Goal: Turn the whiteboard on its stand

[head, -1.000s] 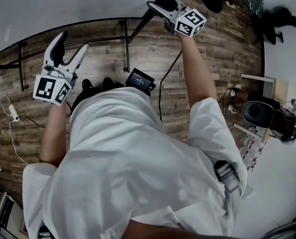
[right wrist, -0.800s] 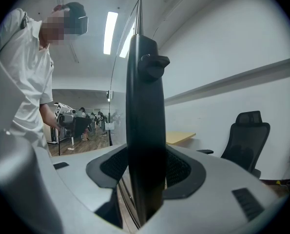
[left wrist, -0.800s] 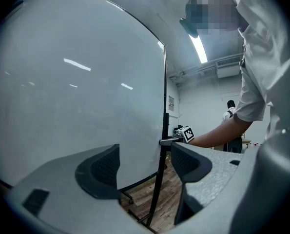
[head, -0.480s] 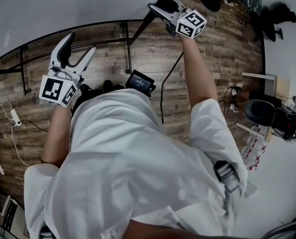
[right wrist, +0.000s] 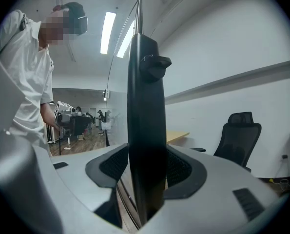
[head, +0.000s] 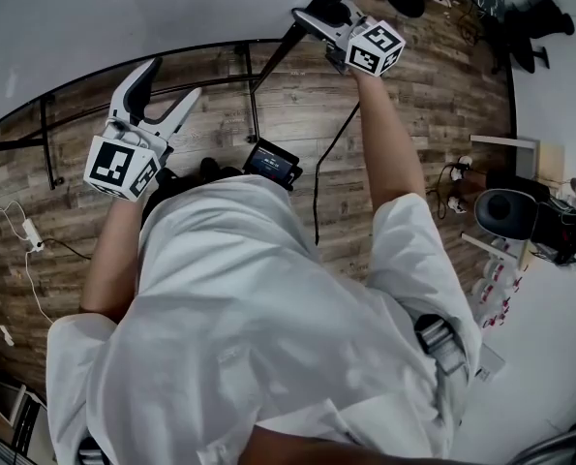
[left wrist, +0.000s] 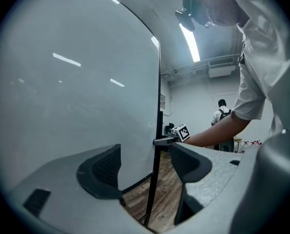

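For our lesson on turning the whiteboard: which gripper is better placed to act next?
Probably right: the right gripper grips the black upright edging the whiteboard; the left gripper is open, empty.

Wood-plank floor (head: 423, 85) runs all round. A small black device with a lit screen (head: 273, 160) shows low down, and a white power strip (head: 36, 243) lies far left. A black office chair (right wrist: 240, 130) stands near a wooden desk (right wrist: 176, 136).
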